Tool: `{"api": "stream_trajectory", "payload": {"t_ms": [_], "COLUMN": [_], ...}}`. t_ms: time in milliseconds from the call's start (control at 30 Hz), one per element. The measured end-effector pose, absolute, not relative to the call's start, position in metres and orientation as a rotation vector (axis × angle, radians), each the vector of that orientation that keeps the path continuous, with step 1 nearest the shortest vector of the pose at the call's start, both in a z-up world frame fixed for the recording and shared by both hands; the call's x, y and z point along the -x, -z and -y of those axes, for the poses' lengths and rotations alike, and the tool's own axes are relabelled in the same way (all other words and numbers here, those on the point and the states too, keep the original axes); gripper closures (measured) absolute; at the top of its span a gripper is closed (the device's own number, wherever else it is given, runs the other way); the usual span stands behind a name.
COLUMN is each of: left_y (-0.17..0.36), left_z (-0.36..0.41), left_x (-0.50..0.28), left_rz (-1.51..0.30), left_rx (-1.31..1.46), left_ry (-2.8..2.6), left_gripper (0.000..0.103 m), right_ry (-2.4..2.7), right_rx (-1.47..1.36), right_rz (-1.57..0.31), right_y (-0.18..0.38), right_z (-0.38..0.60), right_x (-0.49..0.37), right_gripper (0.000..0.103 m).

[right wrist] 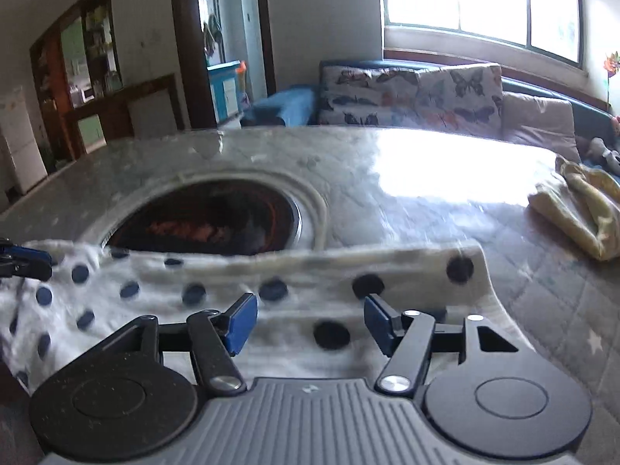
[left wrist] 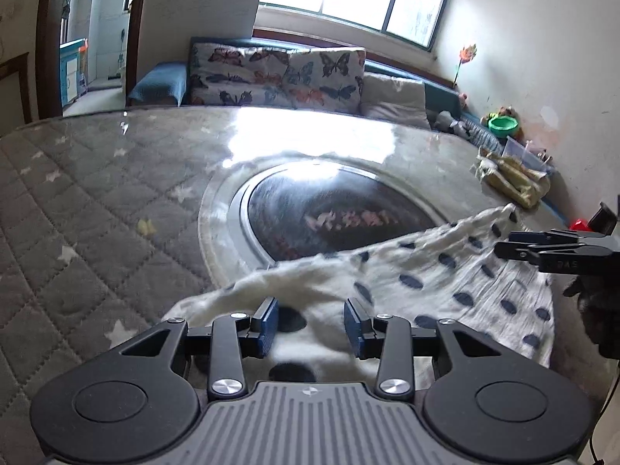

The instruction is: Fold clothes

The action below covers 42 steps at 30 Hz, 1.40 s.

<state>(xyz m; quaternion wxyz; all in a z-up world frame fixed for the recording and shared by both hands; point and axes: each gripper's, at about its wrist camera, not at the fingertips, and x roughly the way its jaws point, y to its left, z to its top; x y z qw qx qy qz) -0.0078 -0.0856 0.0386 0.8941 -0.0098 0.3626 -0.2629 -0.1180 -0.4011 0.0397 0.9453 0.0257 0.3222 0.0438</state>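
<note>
A white garment with dark blue dots (left wrist: pixel 445 279) lies spread on the near part of the table, partly over the round inset. My left gripper (left wrist: pixel 312 325) hovers over its left end, blue pads apart, the cloth showing in the gap below and neither pad pressing on it. My right gripper (right wrist: pixel 310 323) stands open above the garment (right wrist: pixel 217 302) near its right end, with dotted cloth seen between its pads. Each gripper shows in the other's view: the right gripper (left wrist: pixel 502 243) side-on at the right edge, the left gripper (right wrist: pixel 23 261) at the left edge.
The table (left wrist: pixel 97 201) has a grey quilted cover under clear plastic, with a dark round inset (left wrist: pixel 329 213) in the middle. A folded yellow cloth (right wrist: pixel 581 213) lies at the far right. Behind stand a sofa with butterfly cushions (left wrist: pixel 279 77), a green bowl (left wrist: pixel 503 126) and a window.
</note>
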Motion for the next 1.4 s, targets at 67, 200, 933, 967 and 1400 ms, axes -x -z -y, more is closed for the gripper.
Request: {"api": "stream_trajectory", "payload": {"t_ms": [67, 200, 933, 967, 1400], "left_y": [-0.041, -0.035, -0.044, -0.047, -0.062], "left_z": [0.087, 0.085, 0.069, 0.069, 0.101], "left_x": [0.004, -0.008, -0.002, 0.001, 0.041], "left_rz": [-0.746, -0.767, -0.749, -0.74, -0.714], "left_rx": [0.022, 0.032, 0.04, 0.036, -0.044], "left_ry": [0.534, 0.496, 0.461, 0.465, 0.558], "left_gripper": [0.062, 0.062, 0.058, 0.058, 0.055], "right_ry": [-0.089, -0.052, 0.074, 0.08, 0.135], "right_rx": [-0.043, -0.04, -0.135, -0.166, -0.413], "right_rz": [-0.66, -0.686, -0.652, -0.653, -0.627], "right_y": [-0.038, -0.031, -0.038, -0.037, -0.023], "right_z": [0.399, 0.407, 0.464, 0.471, 0.53], "right_x": [0.108, 0.091, 0.111, 0.117, 0.158], "right_gripper": [0.037, 0.037, 0.032, 0.032, 0.03]}}
